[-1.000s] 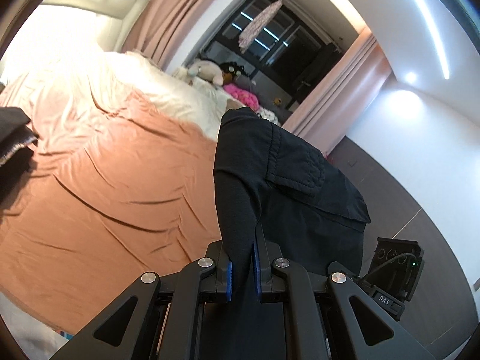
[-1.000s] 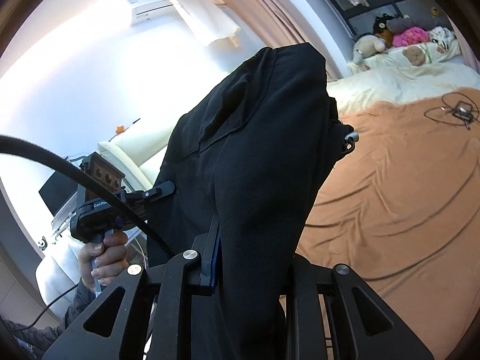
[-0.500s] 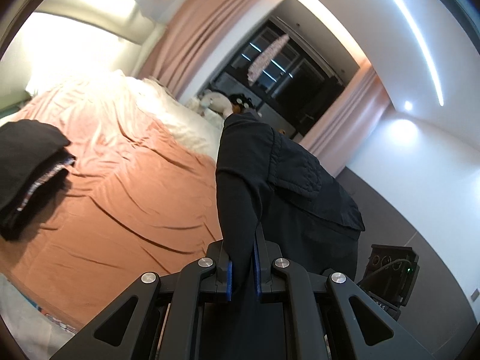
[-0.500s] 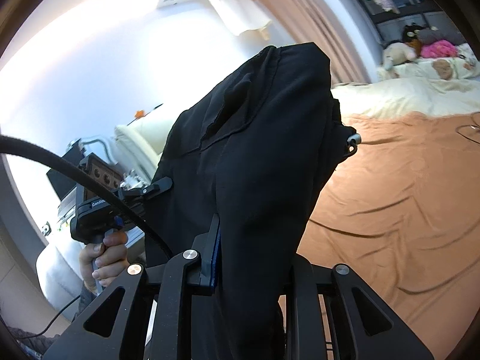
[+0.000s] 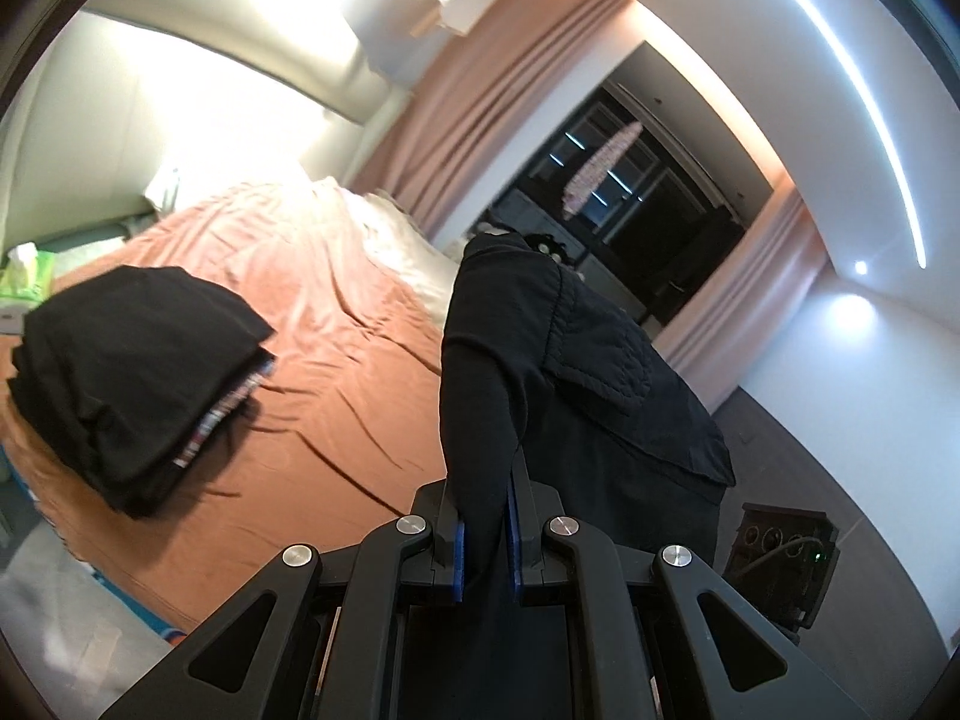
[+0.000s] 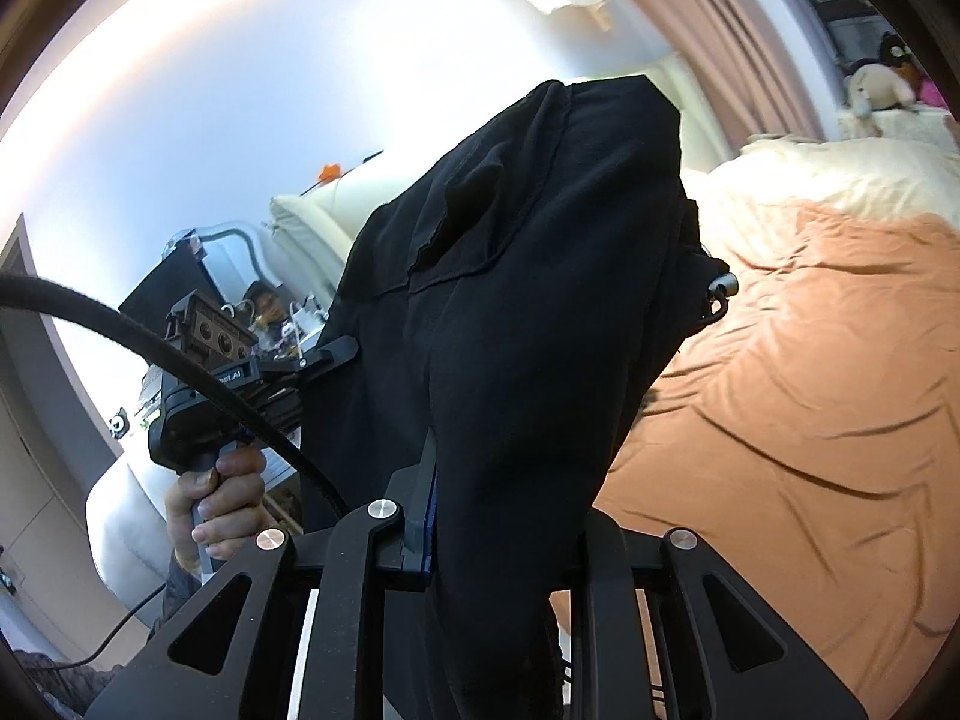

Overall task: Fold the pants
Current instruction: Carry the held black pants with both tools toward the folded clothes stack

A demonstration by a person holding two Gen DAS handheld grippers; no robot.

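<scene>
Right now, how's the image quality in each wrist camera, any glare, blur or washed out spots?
Left wrist view: the wall behind the bed is blown out white, the folded black stack looks motion-blurred, and fisheye bends the ceiling light strip. Right wrist view: the upper-left wall glares white, the black pants read as a near-featureless dark mass, and the orange sheet is slightly soft.

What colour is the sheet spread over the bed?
Rust orange; the bed sheet shows best in the right wrist view.
</scene>
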